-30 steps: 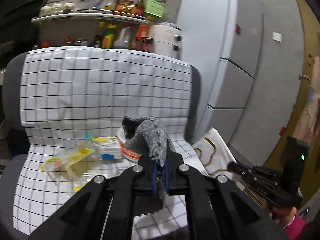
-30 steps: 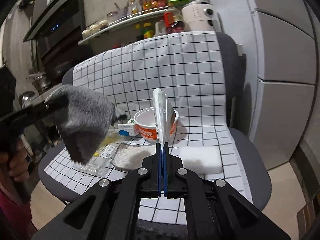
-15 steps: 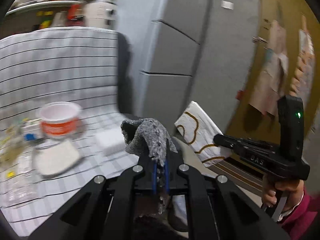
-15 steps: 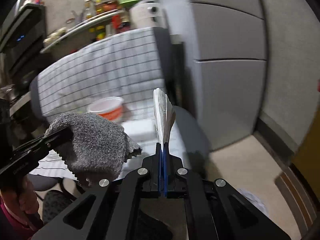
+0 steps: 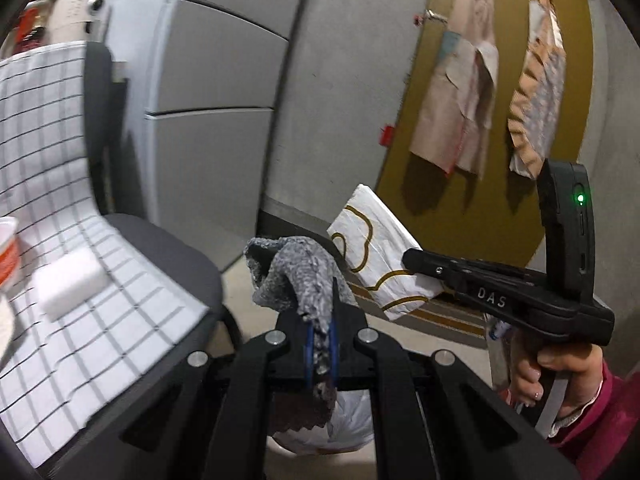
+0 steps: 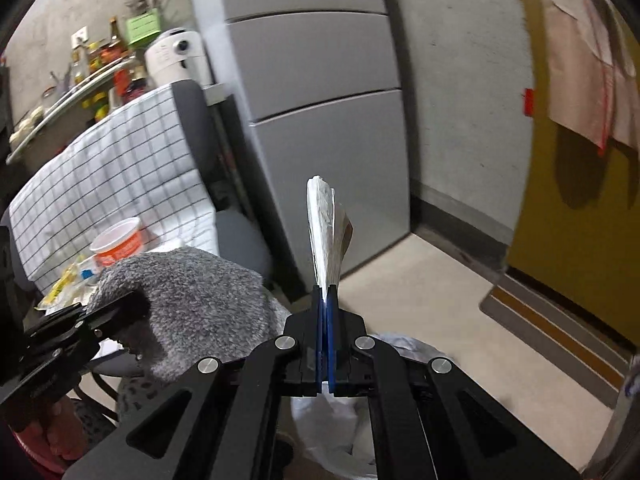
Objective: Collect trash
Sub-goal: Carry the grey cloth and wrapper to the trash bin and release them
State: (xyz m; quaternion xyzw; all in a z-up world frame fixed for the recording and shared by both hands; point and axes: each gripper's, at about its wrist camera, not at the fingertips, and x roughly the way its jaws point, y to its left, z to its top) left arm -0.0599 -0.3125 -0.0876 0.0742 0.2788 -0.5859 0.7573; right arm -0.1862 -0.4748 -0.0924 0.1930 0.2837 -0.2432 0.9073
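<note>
The left gripper is clamped tight, pointing slightly downward. The right gripper is likewise pressed closed, angled down beside it. The right hand, in a pink sleeve, wraps its handle.

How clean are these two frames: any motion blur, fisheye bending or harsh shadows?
Left wrist: chair and white block smeared, gripped grey cloth sharp; fridge edges bow.
Right wrist: shelf blurred, pinched white packet crisp; hanging cloth casts a dark shadow.
</note>
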